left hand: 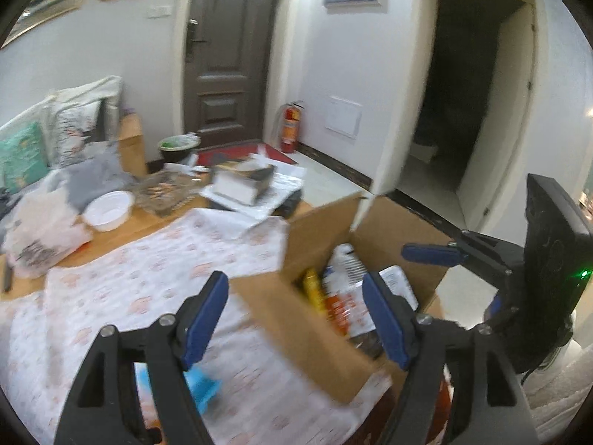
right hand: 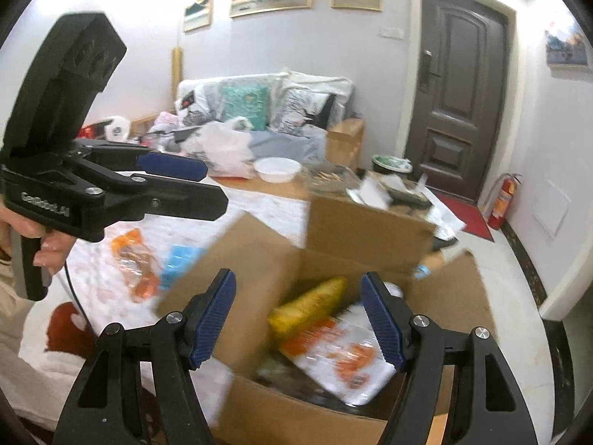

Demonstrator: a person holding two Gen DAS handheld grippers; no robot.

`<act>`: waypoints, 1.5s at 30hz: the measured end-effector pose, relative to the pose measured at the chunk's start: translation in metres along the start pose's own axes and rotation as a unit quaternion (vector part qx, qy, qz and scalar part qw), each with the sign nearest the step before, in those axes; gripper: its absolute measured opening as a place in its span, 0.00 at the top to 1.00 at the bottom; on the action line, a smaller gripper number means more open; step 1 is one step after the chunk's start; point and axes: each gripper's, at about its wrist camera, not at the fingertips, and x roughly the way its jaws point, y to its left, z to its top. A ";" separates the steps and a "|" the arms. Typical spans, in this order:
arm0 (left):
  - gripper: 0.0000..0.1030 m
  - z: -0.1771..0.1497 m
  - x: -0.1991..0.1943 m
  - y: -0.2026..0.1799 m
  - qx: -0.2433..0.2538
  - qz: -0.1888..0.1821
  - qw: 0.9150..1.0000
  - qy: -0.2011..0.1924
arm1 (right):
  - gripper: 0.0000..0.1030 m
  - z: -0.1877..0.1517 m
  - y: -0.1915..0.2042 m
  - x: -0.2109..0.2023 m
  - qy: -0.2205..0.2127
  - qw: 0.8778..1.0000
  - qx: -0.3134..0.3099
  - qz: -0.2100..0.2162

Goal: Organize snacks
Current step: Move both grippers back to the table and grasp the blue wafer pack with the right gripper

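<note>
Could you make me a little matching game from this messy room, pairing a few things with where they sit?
Things:
1. yellow snack packet
2. orange snack packet
3. white bowl
4. fire extinguisher

Places:
A. on the floor beside the dark door
B. inside the cardboard box
C. on the patterned cloth, outside the box
D. on the bare wooden tabletop, far side

Pairs: 1-B, 2-C, 3-D, 4-A

A dark door [left hand: 229, 55] stands shut at the back, a red fire extinguisher [left hand: 290, 126] beside it, a white bowl [left hand: 107, 209] on the table [left hand: 122, 231], cushions [right hand: 244, 105] behind.
</note>
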 end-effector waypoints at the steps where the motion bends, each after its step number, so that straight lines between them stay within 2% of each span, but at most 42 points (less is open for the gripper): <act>1: 0.30 -0.004 -0.007 0.007 -0.004 0.007 1.000 -0.003 | 0.35 0.005 0.013 0.000 -0.003 1.000 -0.006 0.010; 5: 0.29 -0.033 -0.049 0.048 -0.033 0.053 0.998 -0.015 | 0.35 0.020 0.056 0.008 -0.004 0.998 -0.023 0.052; 10: 0.28 -0.074 -0.086 0.099 -0.076 0.095 0.992 -0.018 | 0.35 0.031 0.116 0.037 0.020 0.994 -0.044 0.102; 14: 0.28 -0.110 -0.097 0.135 -0.113 0.101 0.988 -0.011 | 0.35 0.032 0.153 0.071 0.053 0.989 -0.036 0.130; 18: 0.28 -0.138 -0.086 0.162 -0.146 0.095 0.985 0.005 | 0.35 0.023 0.174 0.109 0.086 0.988 -0.016 0.125; 24: 0.28 -0.167 -0.048 0.192 -0.188 0.069 0.979 0.035 | 0.35 0.004 0.174 0.163 0.121 0.991 0.002 0.063; 28: 0.28 -0.173 -0.022 0.204 -0.205 0.054 0.976 0.048 | 0.34 -0.006 0.160 0.197 0.149 0.988 0.028 0.036; 30: 0.28 -0.172 -0.010 0.210 -0.212 0.049 0.974 0.054 | 0.25 -0.009 0.155 0.208 0.149 0.988 0.030 0.019; 31: 0.28 -0.172 -0.005 0.212 -0.215 0.047 0.974 0.056 | 0.24 -0.009 0.153 0.212 0.144 0.989 0.026 0.010; 40: 0.28 -0.168 0.018 0.221 -0.225 0.034 0.972 0.062 | 0.25 -0.009 0.143 0.236 0.161 0.986 0.040 0.027; 41: 0.28 -0.168 0.019 0.221 -0.226 0.033 0.972 0.062 | 0.26 -0.009 0.143 0.238 0.165 0.985 0.040 0.030; 43: 0.28 -0.168 0.018 0.222 -0.228 0.031 0.971 0.060 | 0.37 -0.011 0.144 0.242 0.173 0.983 0.044 0.041; 45: 0.28 -0.168 0.017 0.221 -0.230 0.029 0.971 0.060 | 0.40 -0.011 0.146 0.242 0.175 0.983 0.041 0.043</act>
